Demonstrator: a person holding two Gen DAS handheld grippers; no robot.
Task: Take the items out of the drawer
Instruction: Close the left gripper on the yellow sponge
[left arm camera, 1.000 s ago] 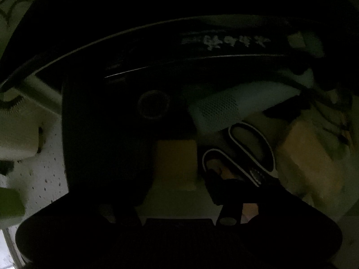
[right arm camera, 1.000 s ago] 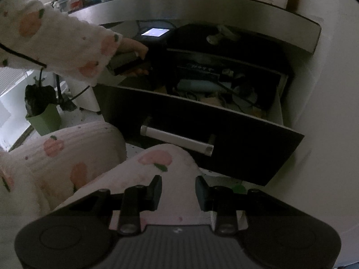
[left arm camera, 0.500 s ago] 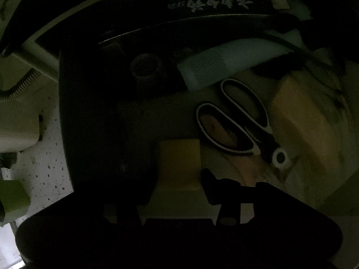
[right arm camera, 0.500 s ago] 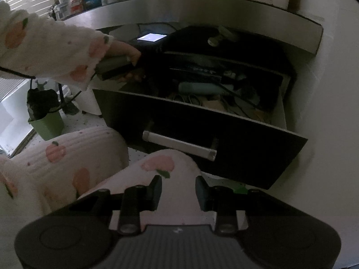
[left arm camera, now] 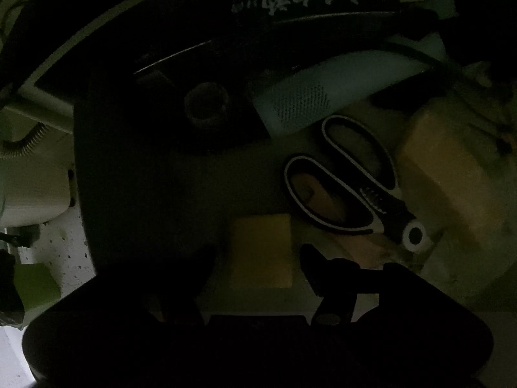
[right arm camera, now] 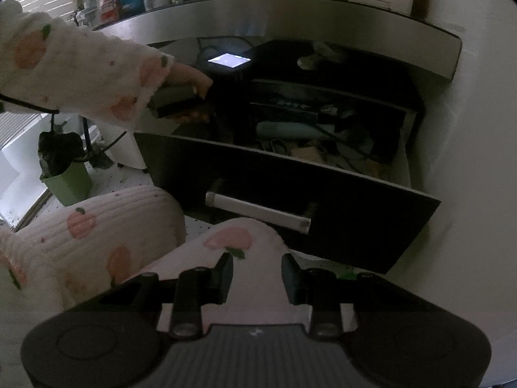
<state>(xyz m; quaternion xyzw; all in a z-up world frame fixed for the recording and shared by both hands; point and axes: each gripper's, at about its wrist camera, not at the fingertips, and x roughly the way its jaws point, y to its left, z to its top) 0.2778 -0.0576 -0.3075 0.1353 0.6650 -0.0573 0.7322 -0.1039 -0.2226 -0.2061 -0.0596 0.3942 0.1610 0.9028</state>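
Observation:
In the dark left wrist view, my left gripper (left arm camera: 258, 258) is shut on a yellow block (left arm camera: 261, 249) whose pale near part fills the gap between the fingers. It hangs over the open drawer's contents. Black scissors with white-edged handles (left arm camera: 352, 177) lie just right of it, and a pale blue perforated cylinder (left arm camera: 339, 93) lies beyond them. In the right wrist view, a hand in a peach-print sleeve holds the left gripper's handle (right arm camera: 174, 100) at the drawer's left end. My right gripper (right arm camera: 257, 274) is open and holds nothing, low over a knee, facing the drawer front (right arm camera: 339, 200).
A black box with white lettering (left arm camera: 297, 3), a dark round cap (left arm camera: 206, 103) and a tan block (left arm camera: 452, 174) also lie in the drawer. The silver handle (right arm camera: 258, 213) sticks out toward my right gripper. A green plant pot (right arm camera: 68, 184) stands on the floor at left. A cluttered steel counter (right arm camera: 290, 16) overhangs the drawer.
The left gripper has drawn back from the drawer contents with the yellow block still between its fingers. The scissors now show whole and higher in view. The right gripper has barely moved.

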